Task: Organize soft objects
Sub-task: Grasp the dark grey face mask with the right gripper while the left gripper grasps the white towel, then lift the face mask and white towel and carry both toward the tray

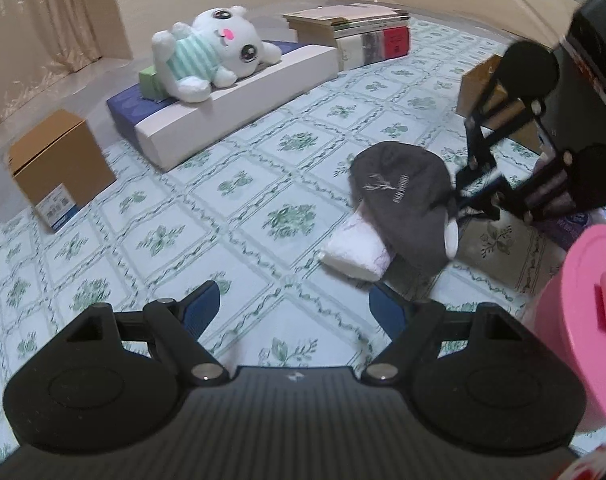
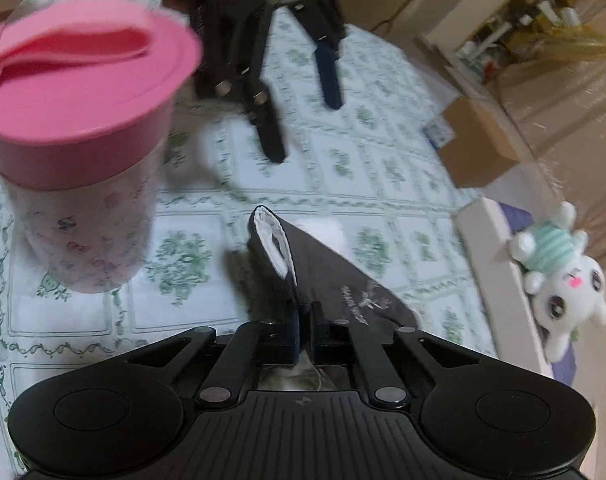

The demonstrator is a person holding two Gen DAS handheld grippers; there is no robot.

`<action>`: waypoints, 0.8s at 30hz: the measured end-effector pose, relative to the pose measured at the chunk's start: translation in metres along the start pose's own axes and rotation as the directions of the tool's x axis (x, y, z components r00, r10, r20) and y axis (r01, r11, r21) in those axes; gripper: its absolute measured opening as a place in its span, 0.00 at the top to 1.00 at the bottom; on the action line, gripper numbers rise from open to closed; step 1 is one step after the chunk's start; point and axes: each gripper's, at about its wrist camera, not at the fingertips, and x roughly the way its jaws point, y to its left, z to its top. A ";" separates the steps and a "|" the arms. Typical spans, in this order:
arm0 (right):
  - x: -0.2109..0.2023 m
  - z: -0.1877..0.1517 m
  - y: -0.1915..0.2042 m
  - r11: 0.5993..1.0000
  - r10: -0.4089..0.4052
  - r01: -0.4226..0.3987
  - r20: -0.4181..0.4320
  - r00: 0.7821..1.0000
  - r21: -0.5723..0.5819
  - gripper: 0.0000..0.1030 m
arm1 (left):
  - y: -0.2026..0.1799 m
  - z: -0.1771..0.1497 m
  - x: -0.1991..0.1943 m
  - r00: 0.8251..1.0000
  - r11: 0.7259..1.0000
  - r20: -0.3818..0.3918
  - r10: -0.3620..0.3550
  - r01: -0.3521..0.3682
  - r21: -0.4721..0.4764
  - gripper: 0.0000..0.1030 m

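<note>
Right gripper (image 2: 304, 316): bottom centre of the right wrist view, jaws clamped together on an edge of the dark grey cloth (image 2: 331, 280).
Grey cloth: pinched at one edge and rising in a tented fold with white lining (image 2: 271, 240) showing; in the left wrist view it lies right of centre, draped over a white folded piece (image 1: 355, 248).
Handling: judged light, limp and non-slip; an edge pinch should lift it, though it will sag and trail.
Left gripper (image 1: 295, 312): lower centre of its own view, fingers spread wide, nothing between them, above the floral tablecloth (image 1: 223, 216).
Pink-lidded cup (image 2: 79, 128): left of the cloth, close enough to be knocked.
Plush toy (image 1: 207, 52): upper left, lying on a long box (image 1: 239, 100); soft, easily squeezed.
Unclear: the cloth's far side is hidden behind the fold; the printed mark is unreadable; motion blurs the left gripper.
</note>
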 end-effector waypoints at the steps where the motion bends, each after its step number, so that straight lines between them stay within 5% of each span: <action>1: -0.004 -0.001 -0.004 1.000 -0.016 0.016 0.005 1.000 0.017 0.96 | -0.001 0.003 0.002 1.000 1.000 -0.002 -0.010 0.010 0.012 0.23; 11: -0.036 -0.020 -0.055 0.944 -0.235 0.246 -0.076 0.969 0.221 0.96 | -0.022 0.039 0.042 0.989 0.982 -0.044 -0.143 0.147 0.118 0.23; 18: -0.037 -0.036 -0.069 0.918 -0.225 0.246 -0.102 0.969 0.312 0.96 | -0.047 0.051 0.078 0.965 0.953 -0.142 -0.219 0.243 0.182 0.33; 24: -0.030 -0.042 -0.070 0.910 -0.207 0.228 -0.097 0.973 0.346 0.96 | -0.056 0.051 0.096 0.963 0.948 -0.188 -0.191 0.231 0.221 0.50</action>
